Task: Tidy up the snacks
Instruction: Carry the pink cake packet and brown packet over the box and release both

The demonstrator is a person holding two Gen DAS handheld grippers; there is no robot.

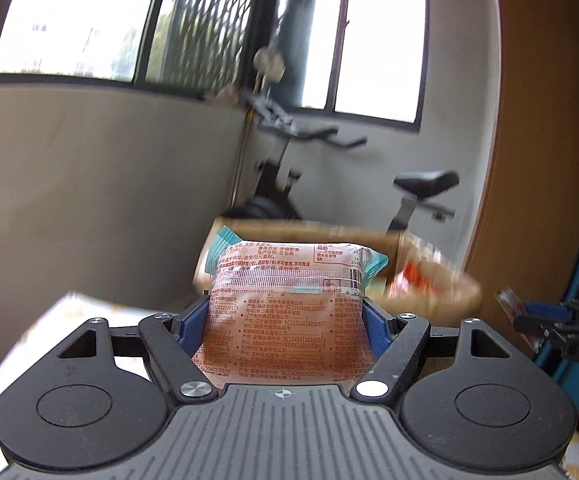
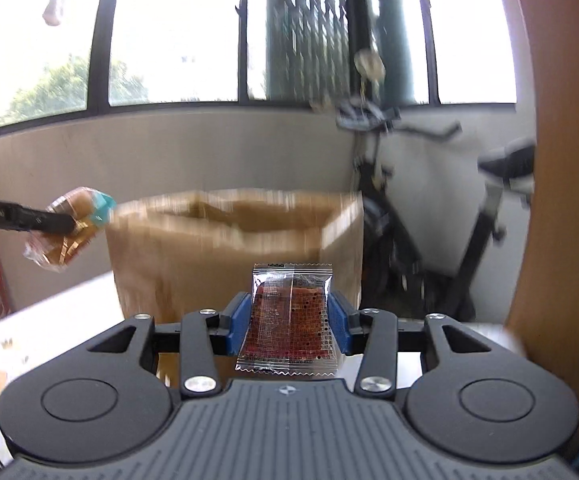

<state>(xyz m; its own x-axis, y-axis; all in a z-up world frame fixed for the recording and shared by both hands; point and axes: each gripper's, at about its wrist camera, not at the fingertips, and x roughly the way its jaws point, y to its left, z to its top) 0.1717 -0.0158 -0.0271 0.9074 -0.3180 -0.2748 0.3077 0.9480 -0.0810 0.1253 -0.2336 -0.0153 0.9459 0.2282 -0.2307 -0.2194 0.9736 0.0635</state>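
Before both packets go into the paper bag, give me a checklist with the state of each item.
1. Left gripper clamped on the bread packet: ok.
2. Right gripper clamped on the small foil packet: ok.
3. Paper bag mouth open: ok.
4. Bag upright on the table: ok.
5. Room left inside the bag: cannot tell, blurred.
6. Packets over the bag mouth: not ok, both short of it.

Puffy orange bread packet [image 1: 285,312] with teal end, held upright, printed back facing near; small clear-edged red sachet [image 2: 288,316] upright, right.
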